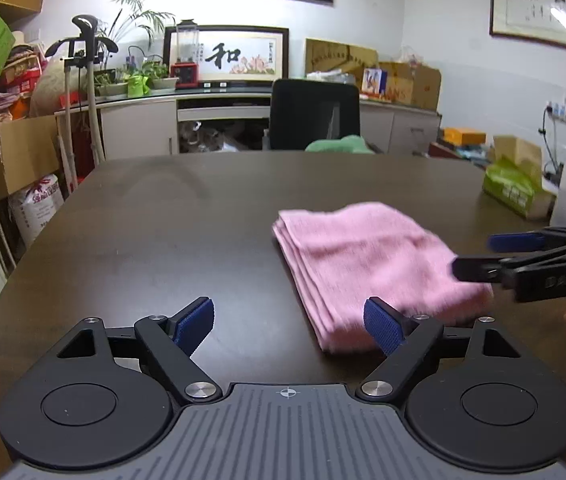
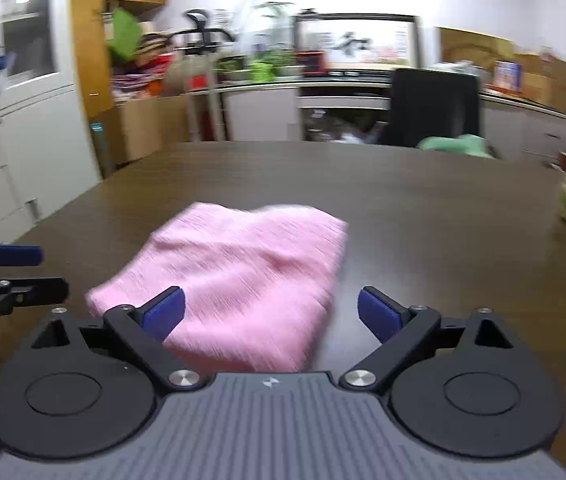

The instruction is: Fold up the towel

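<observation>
Towel (image 1: 367,268) lies folded in stacked layers on the dark counter (image 1: 163,220). Left gripper (image 1: 289,326) and right gripper (image 2: 271,314) both gape empty beside it, so folding looks finished; next probably only neatening edges or withdrawing.

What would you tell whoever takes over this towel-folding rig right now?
Left gripper: open, empty, over the table just left of the towel.
Right gripper: open, empty, over the towel's near edge.
Pink towel: lies folded in several layers on the dark table, released.
Done: the folds appear made.
Left: perhaps only squaring the slightly uneven edges; otherwise withdraw both grippers.
</observation>
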